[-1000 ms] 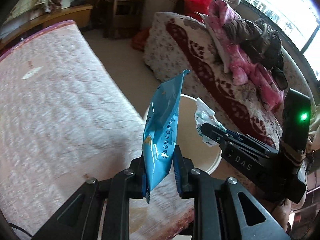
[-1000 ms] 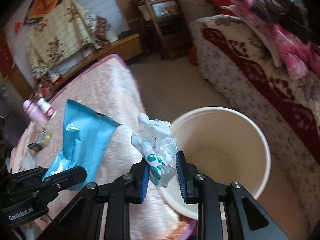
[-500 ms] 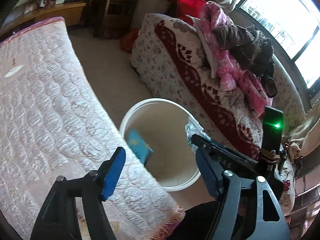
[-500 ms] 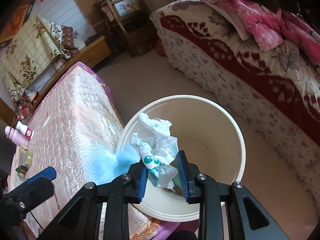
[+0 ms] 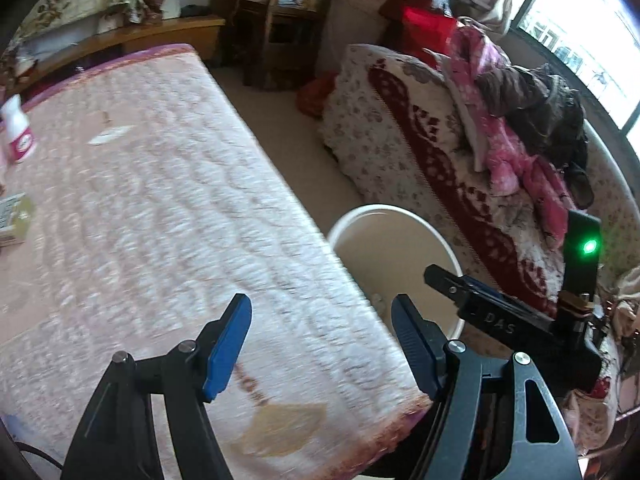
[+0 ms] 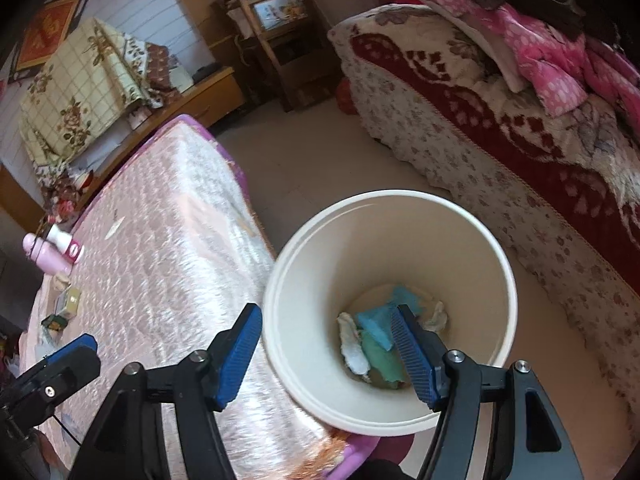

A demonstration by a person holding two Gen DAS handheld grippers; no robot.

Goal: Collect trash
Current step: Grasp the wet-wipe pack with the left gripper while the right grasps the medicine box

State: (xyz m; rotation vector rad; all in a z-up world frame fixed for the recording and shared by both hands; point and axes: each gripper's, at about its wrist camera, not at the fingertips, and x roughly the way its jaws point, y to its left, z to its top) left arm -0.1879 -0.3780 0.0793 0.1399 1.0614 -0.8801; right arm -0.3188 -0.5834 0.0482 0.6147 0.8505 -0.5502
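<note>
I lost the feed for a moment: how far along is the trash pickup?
Done: a blue wrapper and crumpled white scraps lie at the bottom of the bin. In hand: nothing; the left tool and the right tool, jaws just opening, are both empty. Left: small items at the quilted table's far end.

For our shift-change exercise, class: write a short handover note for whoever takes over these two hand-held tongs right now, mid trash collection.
Left tongs: open, empty, over the quilted table's near corner.
Right tongs: open, empty, jaws just opened, above the cream bin.
Done: blue wrapper and crumpled white wrapper lie in the bin's bottom.
Left: small items at the table's far end, beside the pink bottle; which of them are trash I cannot tell.
</note>
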